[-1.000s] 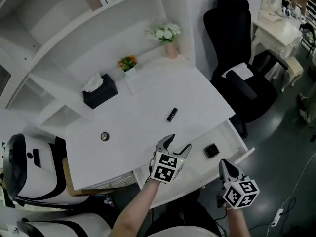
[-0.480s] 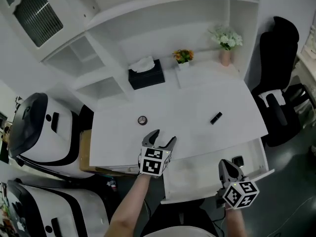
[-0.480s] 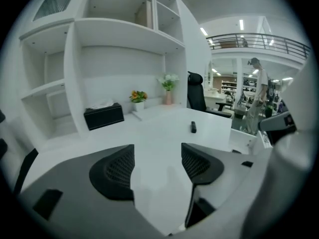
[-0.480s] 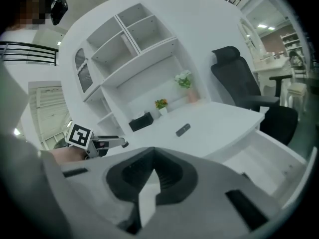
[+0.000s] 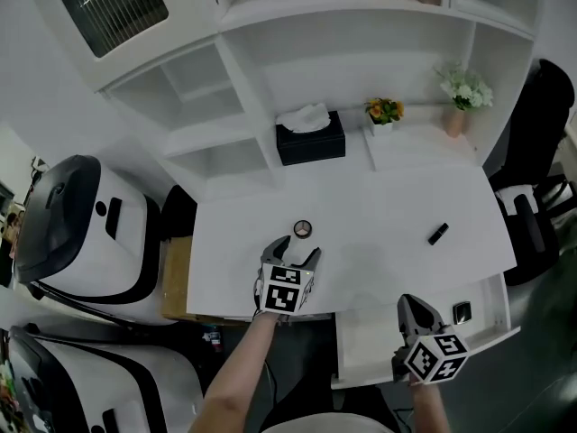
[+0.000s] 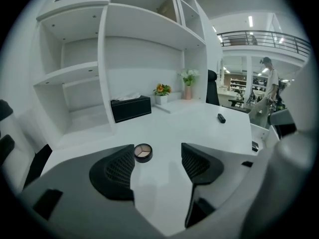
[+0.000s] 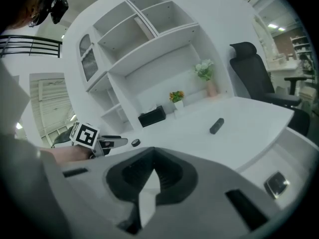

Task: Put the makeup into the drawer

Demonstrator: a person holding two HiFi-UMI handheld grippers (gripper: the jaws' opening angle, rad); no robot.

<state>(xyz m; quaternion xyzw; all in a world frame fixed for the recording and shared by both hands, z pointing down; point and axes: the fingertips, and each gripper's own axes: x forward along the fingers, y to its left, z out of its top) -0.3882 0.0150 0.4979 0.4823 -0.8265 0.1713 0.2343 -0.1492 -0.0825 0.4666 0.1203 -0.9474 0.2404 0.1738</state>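
White desk (image 5: 379, 197) w/ white shelf unit (image 5: 270, 88) behind; black tissue box (image 5: 310, 142) at the back. White drawer (image 5: 374, 341) is pulled out at right, w/ a small square black case (image 5: 462, 312) inside, detail too small to read. Round black makeup compact (image 5: 302, 229) lies on desk just ahead of left gripper (image 5: 296, 251), jaws wide, nothing betw. them. Black tube (image 5: 438, 234) lies further right. Right gripper (image 5: 410, 303) over drawer, jaws together, empty.

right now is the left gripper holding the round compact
No, the left gripper has its jaws apart and empty, and the round compact lies on the desk just beyond them.
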